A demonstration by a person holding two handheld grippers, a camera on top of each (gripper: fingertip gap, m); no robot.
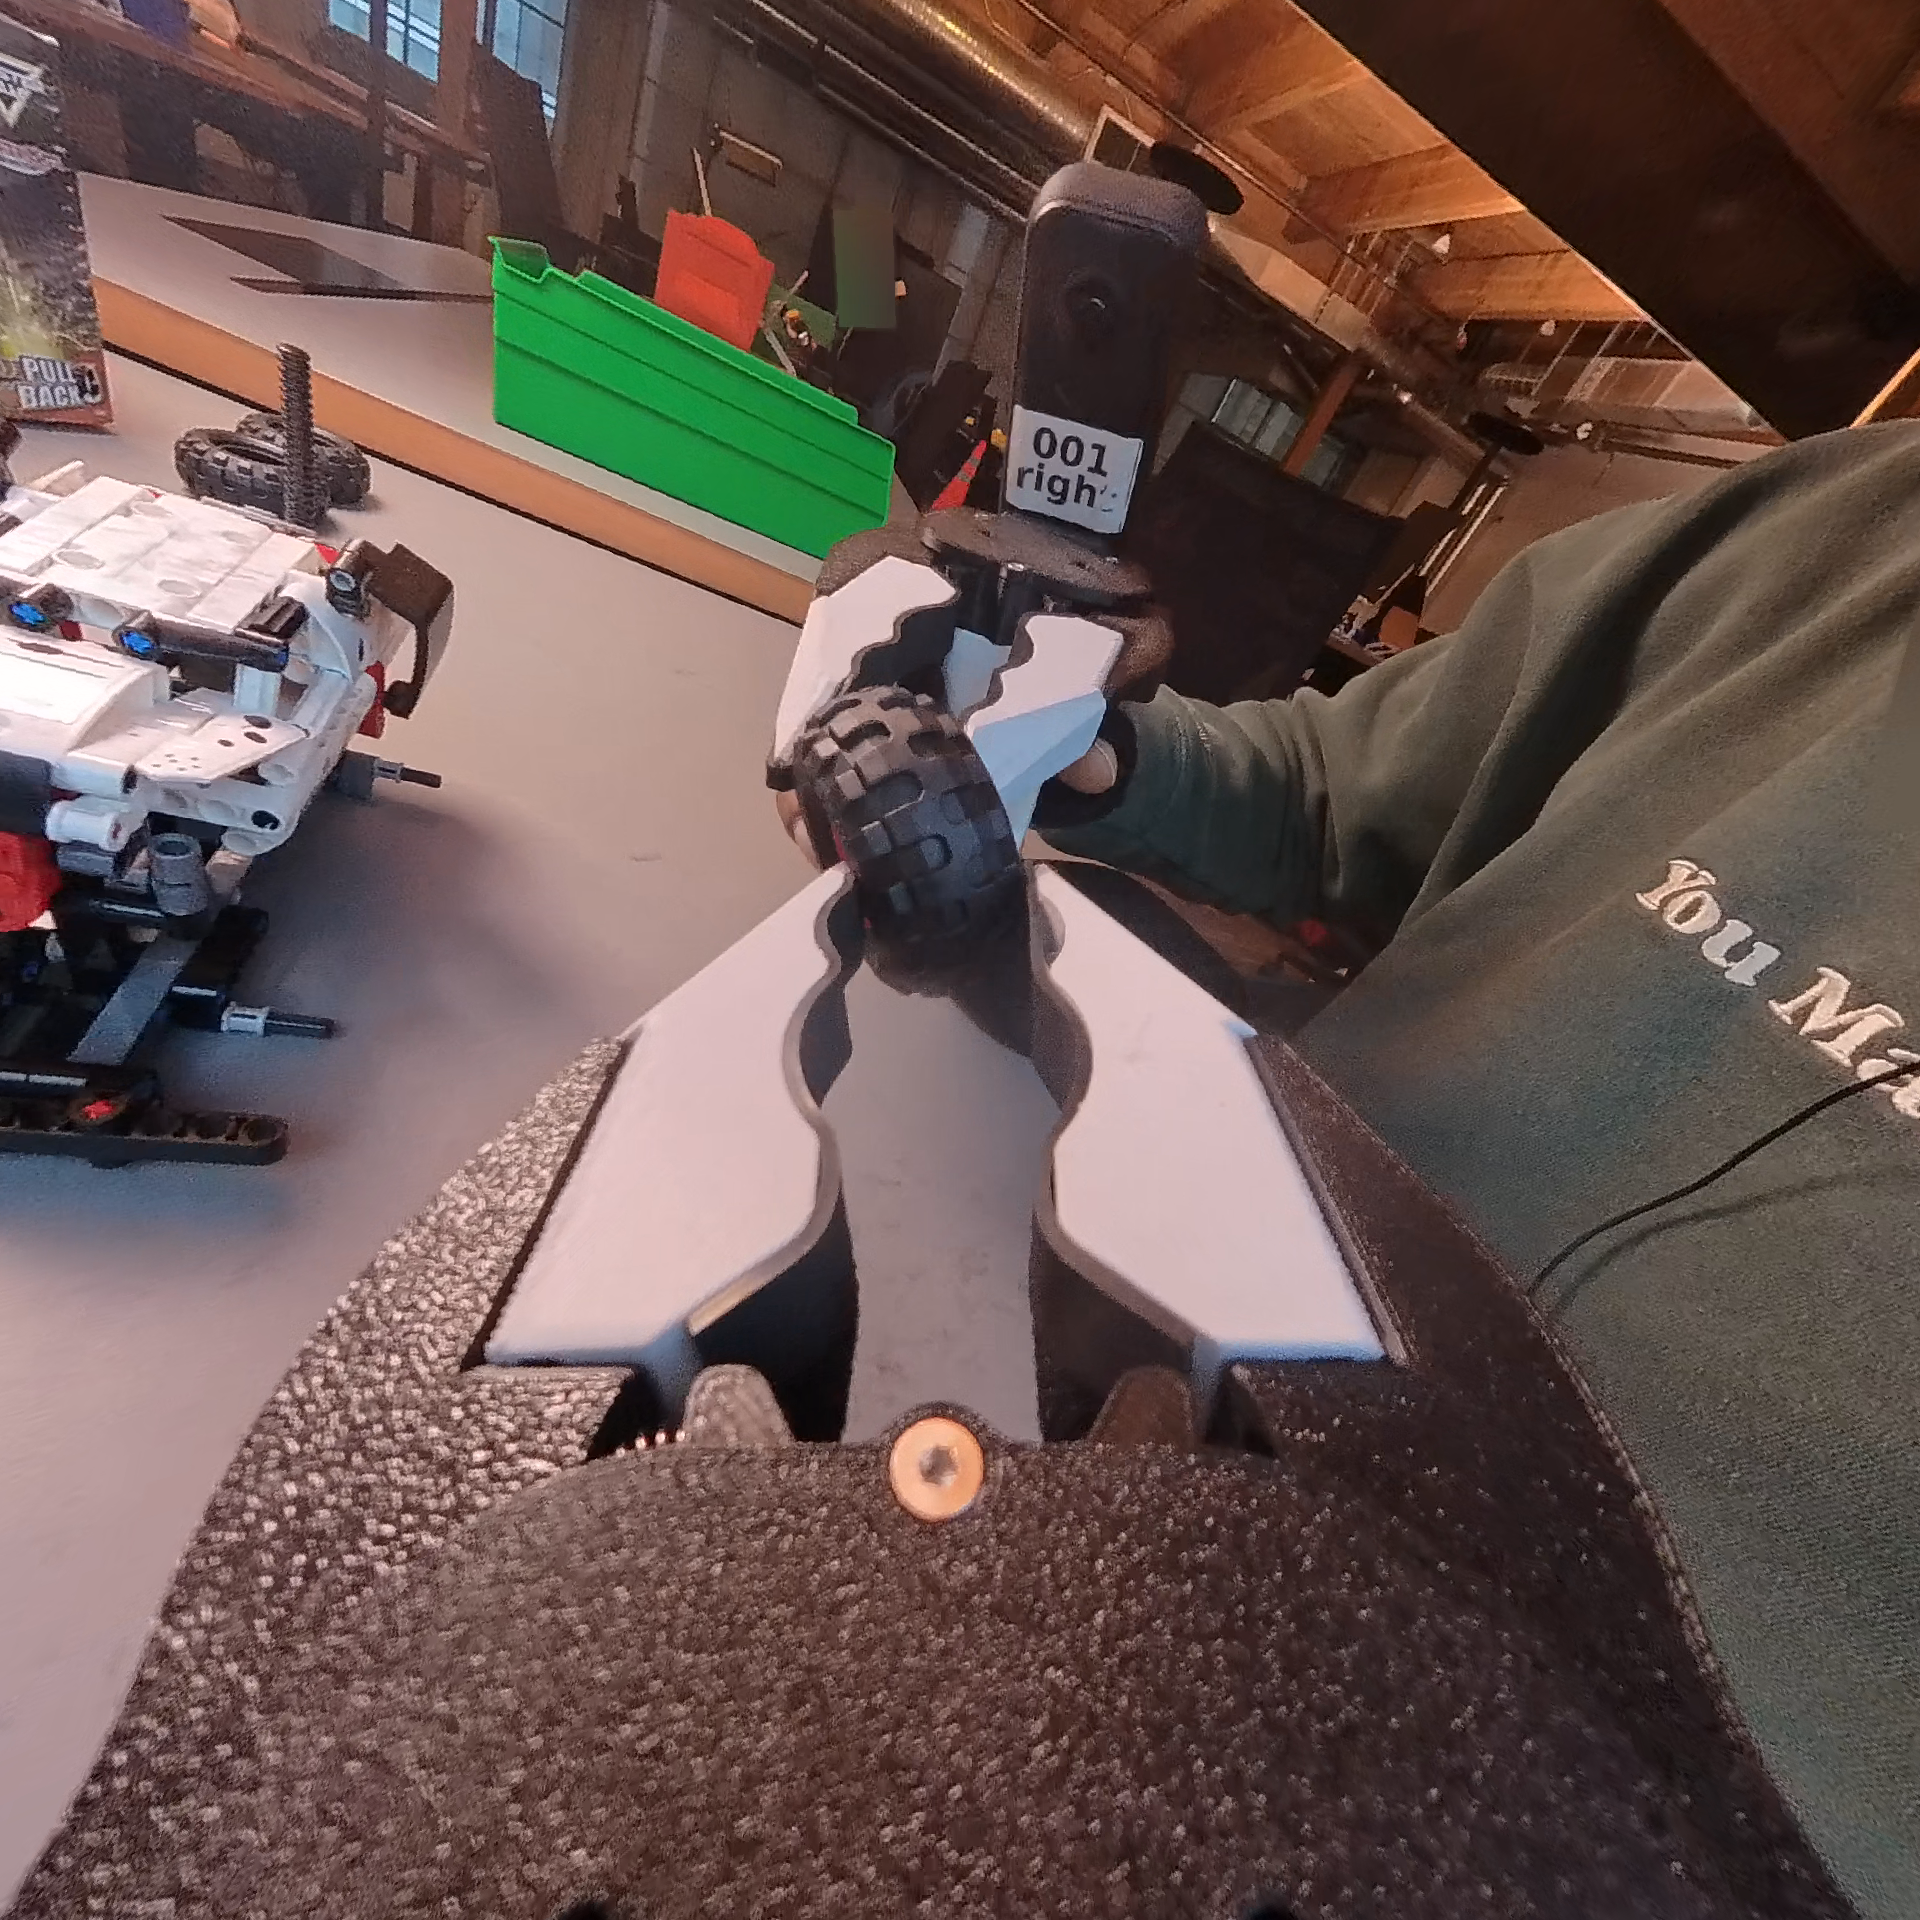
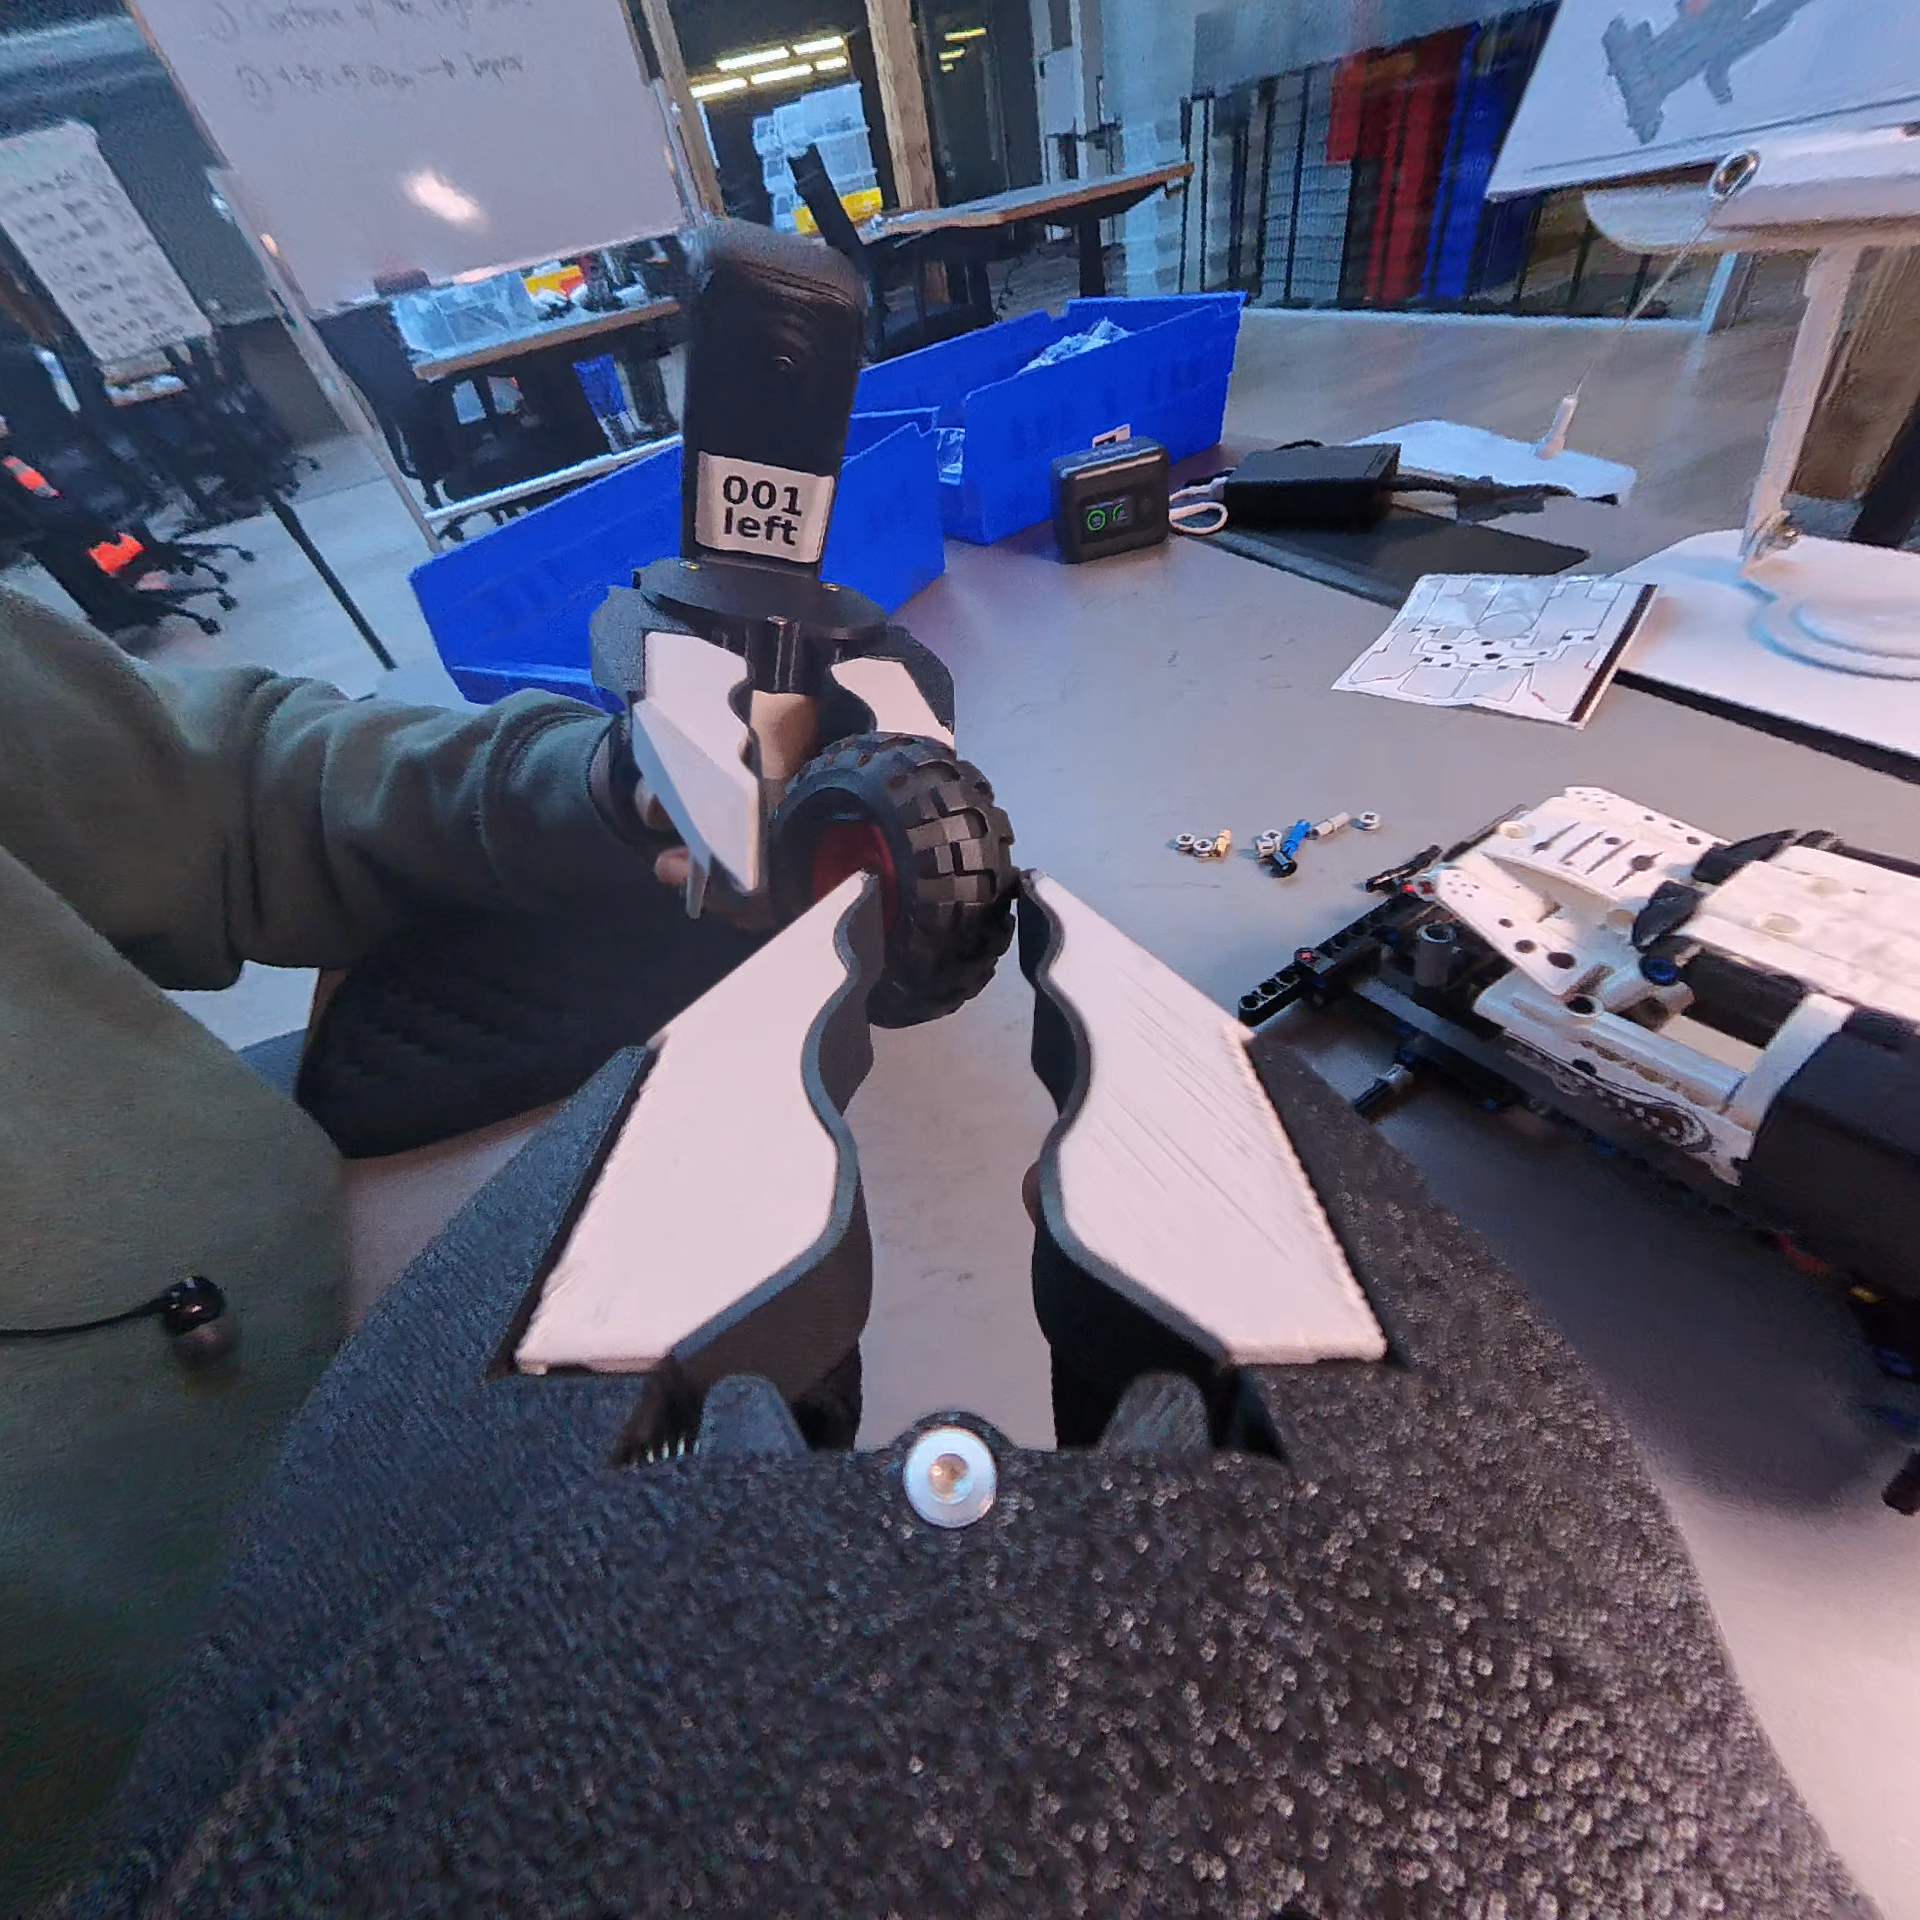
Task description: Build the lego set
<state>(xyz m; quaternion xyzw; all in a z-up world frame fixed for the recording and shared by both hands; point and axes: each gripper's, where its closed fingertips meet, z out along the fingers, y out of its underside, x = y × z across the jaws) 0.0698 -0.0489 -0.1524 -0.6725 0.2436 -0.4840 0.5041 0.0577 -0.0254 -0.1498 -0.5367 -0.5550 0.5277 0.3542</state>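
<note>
The black wheel (image 1: 914, 821) sits clamped between both grippers' jaws, left gripper (image 1: 940, 899) meeting right gripper (image 2: 940, 894).

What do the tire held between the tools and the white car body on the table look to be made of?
The tire looks like matte black rubber: knobby tread blocks, no glare. Its red hub seems hard plastic. The white car body looks like glossy moulded plastic: smooth panels with pin holes and sheen. The table has a dull grey, smooth top, possibly laminate.
</note>
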